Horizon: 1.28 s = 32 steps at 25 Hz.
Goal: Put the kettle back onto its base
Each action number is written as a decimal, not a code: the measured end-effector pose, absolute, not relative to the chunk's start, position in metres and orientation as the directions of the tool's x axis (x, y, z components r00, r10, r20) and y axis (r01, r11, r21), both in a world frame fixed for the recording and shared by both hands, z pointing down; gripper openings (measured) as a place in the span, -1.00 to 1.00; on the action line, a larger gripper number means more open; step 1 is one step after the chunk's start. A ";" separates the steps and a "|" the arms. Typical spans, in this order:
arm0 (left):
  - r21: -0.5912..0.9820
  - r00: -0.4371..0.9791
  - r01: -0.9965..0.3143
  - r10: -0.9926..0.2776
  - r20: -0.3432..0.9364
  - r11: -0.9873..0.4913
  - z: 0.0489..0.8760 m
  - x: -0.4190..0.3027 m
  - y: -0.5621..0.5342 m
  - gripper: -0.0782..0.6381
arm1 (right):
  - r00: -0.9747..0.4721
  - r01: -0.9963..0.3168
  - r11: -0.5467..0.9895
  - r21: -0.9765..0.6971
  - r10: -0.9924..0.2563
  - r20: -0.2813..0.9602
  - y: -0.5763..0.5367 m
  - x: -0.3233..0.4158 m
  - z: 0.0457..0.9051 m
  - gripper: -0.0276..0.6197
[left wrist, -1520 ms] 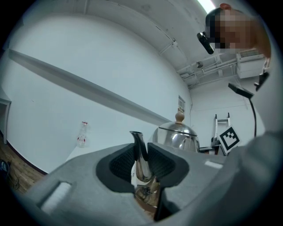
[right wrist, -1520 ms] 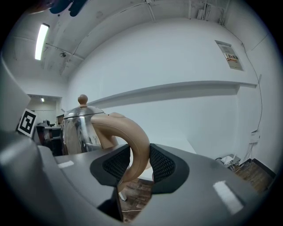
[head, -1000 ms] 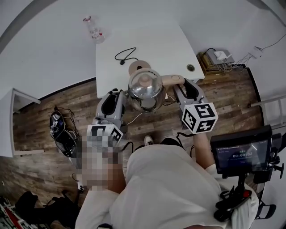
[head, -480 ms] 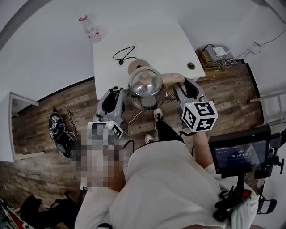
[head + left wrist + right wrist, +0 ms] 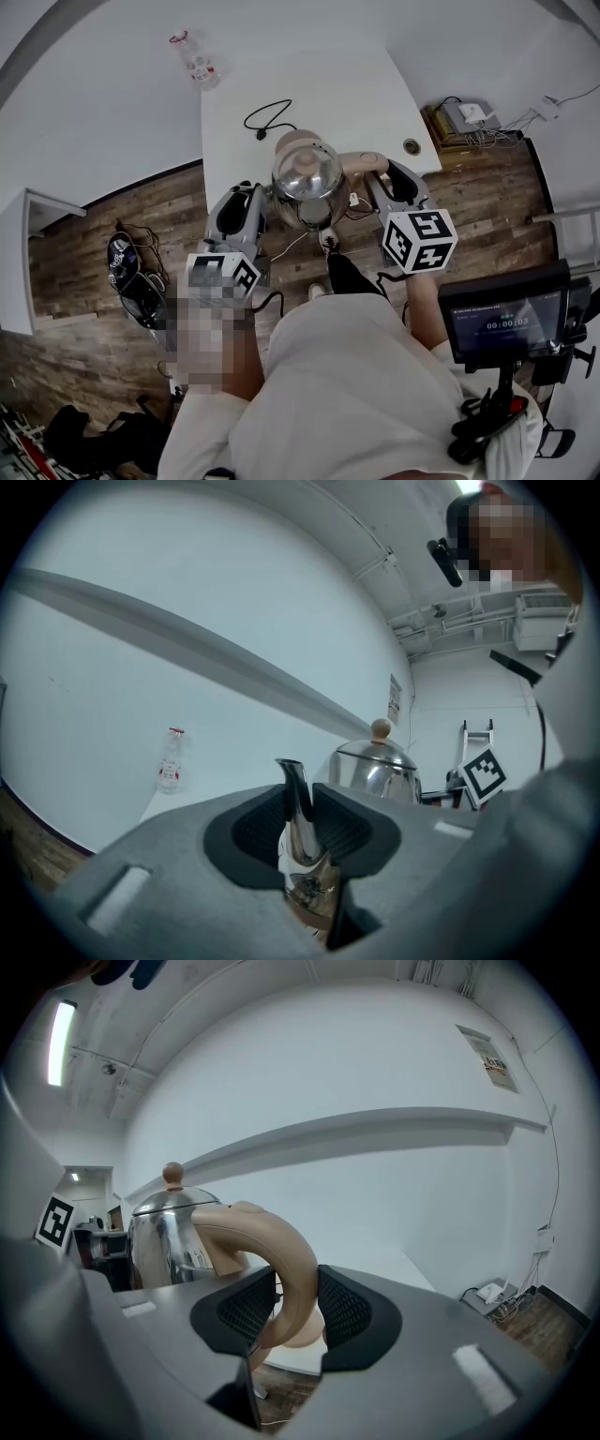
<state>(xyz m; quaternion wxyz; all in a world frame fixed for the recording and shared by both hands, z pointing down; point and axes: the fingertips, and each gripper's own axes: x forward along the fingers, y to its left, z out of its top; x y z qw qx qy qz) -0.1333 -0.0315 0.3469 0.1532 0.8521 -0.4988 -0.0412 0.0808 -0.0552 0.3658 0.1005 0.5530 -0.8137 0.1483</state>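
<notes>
Kettle (image 5: 307, 173) has edged nearer, now partly over its base (image 5: 289, 142) on the counter (image 5: 356, 94); your left fingers (image 5: 258, 832) clamp the spout (image 5: 295, 794), right fingers (image 5: 347, 1312) the handle (image 5: 281, 1260). Lowering remains.

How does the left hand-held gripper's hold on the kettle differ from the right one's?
The left hand-held gripper clamps the thin steel spout; the right hand-held gripper clamps the thick tan handle. The left's jaws stand narrow, the right's wider. Both are shut on the same kettle.
</notes>
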 end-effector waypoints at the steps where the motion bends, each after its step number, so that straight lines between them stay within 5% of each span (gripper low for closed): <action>1: 0.302 0.497 -0.838 -0.864 0.083 -0.454 0.348 -0.133 -0.030 -0.52 | -0.371 -0.929 0.347 -0.130 -0.869 0.328 -0.054 0.081 0.367 -0.47; 32: 0.320 0.432 -0.878 -0.878 0.207 -0.356 0.420 -0.134 -0.146 -0.52 | -0.443 -0.892 0.431 -0.135 -0.777 0.447 -0.182 0.077 0.445 -0.46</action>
